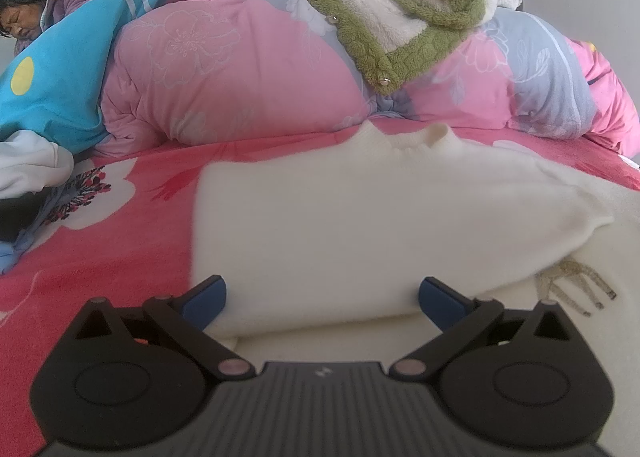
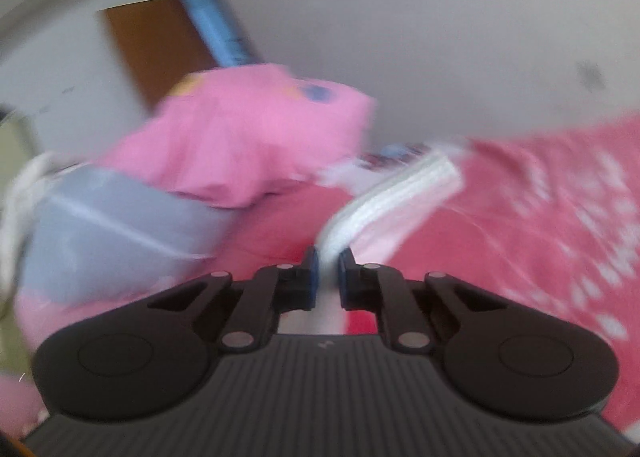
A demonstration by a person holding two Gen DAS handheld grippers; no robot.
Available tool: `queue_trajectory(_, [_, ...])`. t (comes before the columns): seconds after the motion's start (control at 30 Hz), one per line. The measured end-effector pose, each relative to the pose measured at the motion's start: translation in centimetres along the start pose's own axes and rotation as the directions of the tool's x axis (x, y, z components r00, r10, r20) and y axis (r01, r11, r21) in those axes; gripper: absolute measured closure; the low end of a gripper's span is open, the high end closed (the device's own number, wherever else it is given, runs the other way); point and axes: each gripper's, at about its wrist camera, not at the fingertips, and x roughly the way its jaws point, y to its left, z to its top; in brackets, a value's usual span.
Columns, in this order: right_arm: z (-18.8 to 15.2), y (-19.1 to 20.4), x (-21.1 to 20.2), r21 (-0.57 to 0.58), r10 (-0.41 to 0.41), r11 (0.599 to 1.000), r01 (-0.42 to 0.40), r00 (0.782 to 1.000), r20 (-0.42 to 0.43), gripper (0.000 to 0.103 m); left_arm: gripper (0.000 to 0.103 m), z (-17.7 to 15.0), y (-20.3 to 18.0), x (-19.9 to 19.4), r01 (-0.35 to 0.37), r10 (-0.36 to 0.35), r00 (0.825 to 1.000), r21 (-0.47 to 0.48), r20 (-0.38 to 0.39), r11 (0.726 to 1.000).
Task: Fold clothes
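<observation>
The cream sweater (image 1: 360, 217) lay spread flat on the red floral bedsheet (image 1: 120, 257), its body running away from the left gripper (image 1: 322, 297) toward the neck opening at the far edge, just short of the heaped pink quilt (image 1: 240, 69). The left gripper's jaws stood wide, its blue pads (image 1: 206, 299) on either side of the near folded edge of the sweater and not pressing on it; the cloth sat between them and directly ahead, so this gripper looked the nearer one to the garment's hem. The right gripper (image 2: 328, 273) was closed narrow on a strip of white ribbed cloth (image 2: 400, 185) that ran up and to the right from its tips, over the bedsheet (image 2: 540, 217). It was probably a cuff or hem band of the same sweater, though the heavy blur in that view left this uncertain. The strip's long axis pointed away from the jaws, roughly in line with them, and it looked lifted clear of the bed (the pink pillow (image 2: 248, 137) and the grey part of the quilt lay off to the left, apart from it). The coming fold seemed to depend on carrying that held end across toward the sweater's body while the left side stayed flat.
</observation>
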Motion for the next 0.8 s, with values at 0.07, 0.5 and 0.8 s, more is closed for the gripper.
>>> queue_trajectory(0.07, [0.5, 3.3, -1.1, -0.078, 0.085, 0.993, -0.084, 0.996, 0.005, 0.095, 0.000, 0.0, 0.0, 0.0, 0.000, 0.000, 1.000, -0.001, 0.000, 1.000])
queue_trajectory(0.5, [-12.0, 28.9, -7.6, -0.375, 0.513, 0.657, -0.654, 0.752, -0.413, 0.095, 0.000, 0.0, 0.1, 0.0, 0.007, -0.007, 1.000, -0.009, 0.003, 1.000])
queue_trajectory(0.8, [-26.4, 35.7, -11.3, -0.588, 0.326, 0.399, -0.704, 0.708, -0.626, 0.093, 0.000, 0.0, 0.5, -0.1, 0.024, -0.024, 1.000, -0.029, 0.007, 0.999])
